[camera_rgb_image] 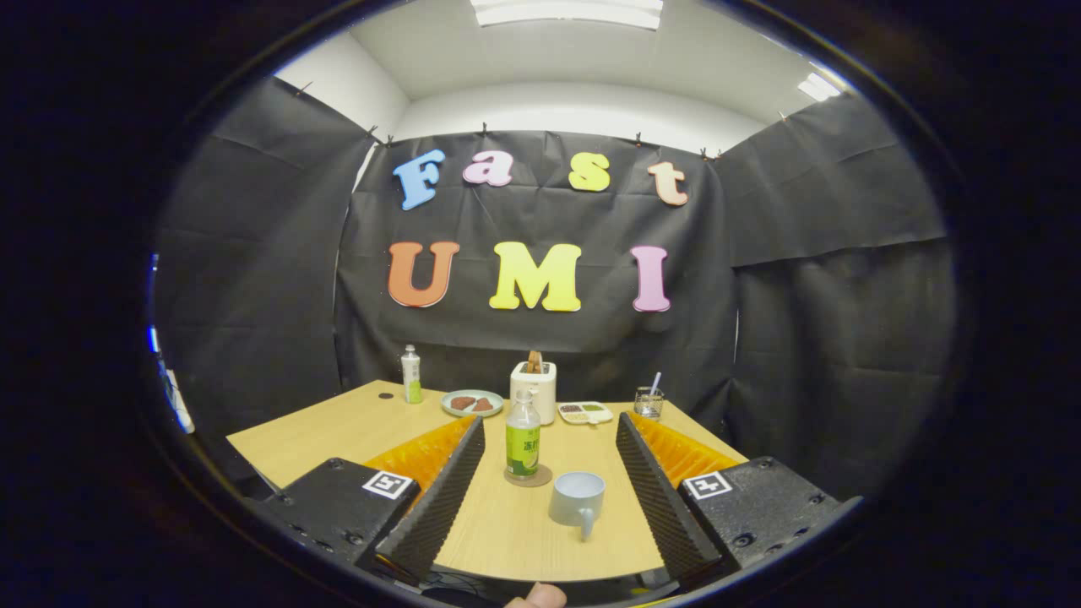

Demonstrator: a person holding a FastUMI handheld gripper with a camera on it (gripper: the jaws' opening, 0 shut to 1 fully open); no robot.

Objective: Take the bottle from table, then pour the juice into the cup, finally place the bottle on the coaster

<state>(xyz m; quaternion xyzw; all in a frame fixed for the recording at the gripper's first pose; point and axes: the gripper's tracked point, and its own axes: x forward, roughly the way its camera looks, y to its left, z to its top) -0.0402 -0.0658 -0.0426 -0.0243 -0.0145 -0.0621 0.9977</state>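
Observation:
A clear bottle with a green label and white cap stands upright on a round brown coaster on the wooden table. Just right of it and nearer to me sits a pale blue cup, its handle pointing toward me. My gripper is open, its two black ribbed fingers spread wide on either side of the bottle and cup, with nothing held. Both objects lie between the fingers and a little ahead.
At the back of the table stand a small white bottle, a plate with food, a white toaster, a divided snack tray and a glass with a straw. A fingertip shows below the near table edge.

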